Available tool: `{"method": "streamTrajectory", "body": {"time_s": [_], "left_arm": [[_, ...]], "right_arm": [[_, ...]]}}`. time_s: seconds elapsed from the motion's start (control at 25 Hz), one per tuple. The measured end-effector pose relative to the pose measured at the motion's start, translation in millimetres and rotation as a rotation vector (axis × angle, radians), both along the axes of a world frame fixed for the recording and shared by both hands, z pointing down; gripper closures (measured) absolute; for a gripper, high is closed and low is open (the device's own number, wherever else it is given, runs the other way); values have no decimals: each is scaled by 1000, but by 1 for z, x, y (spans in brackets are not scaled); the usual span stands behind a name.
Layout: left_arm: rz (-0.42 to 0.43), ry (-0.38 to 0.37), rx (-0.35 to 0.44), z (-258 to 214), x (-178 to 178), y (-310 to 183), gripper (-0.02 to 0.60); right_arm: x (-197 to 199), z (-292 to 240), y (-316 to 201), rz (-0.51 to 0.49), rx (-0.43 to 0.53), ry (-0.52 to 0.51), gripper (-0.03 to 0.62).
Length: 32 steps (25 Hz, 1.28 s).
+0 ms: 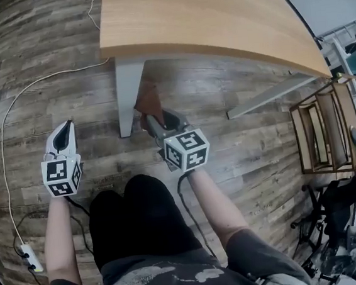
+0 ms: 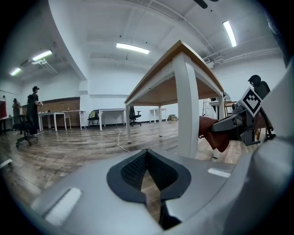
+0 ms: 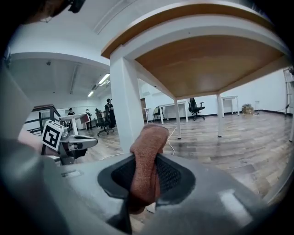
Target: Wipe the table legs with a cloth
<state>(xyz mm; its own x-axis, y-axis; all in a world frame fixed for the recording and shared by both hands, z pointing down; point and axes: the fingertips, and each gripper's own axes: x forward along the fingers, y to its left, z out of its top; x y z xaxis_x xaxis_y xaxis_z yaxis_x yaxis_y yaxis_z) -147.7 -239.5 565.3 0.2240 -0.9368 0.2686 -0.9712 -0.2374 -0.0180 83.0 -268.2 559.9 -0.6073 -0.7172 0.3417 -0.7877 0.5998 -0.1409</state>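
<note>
Left hand-held gripper (image 1: 68, 125) closed; right hand-held gripper (image 1: 151, 125) clamped.

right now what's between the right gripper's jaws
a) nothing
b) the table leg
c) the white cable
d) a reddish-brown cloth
D: in the right gripper view the cloth stands pinched between the jaws of the right gripper, with the table leg just behind it and not gripped.
</note>
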Motion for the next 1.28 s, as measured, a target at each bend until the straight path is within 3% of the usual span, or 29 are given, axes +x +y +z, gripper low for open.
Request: {"method": "streamTrajectory", "body": {"time_s": [0.32,0.64,1.12,1.28], "left_arm": [[-33,21,-15,72,-26,15,563],[-62,34,-82,138,-47,29,563],[-16,22,-168,201,-31,22,563],[-39,39,-178,206,-32,18,563]], "right_arm": [[0,95,8,-17,-57,65,505],[-6,200,12,-31,-193,147,505],[-2,305,19,-52,-369,262,505],[4,322,23,-51,-413,278,505]]}}
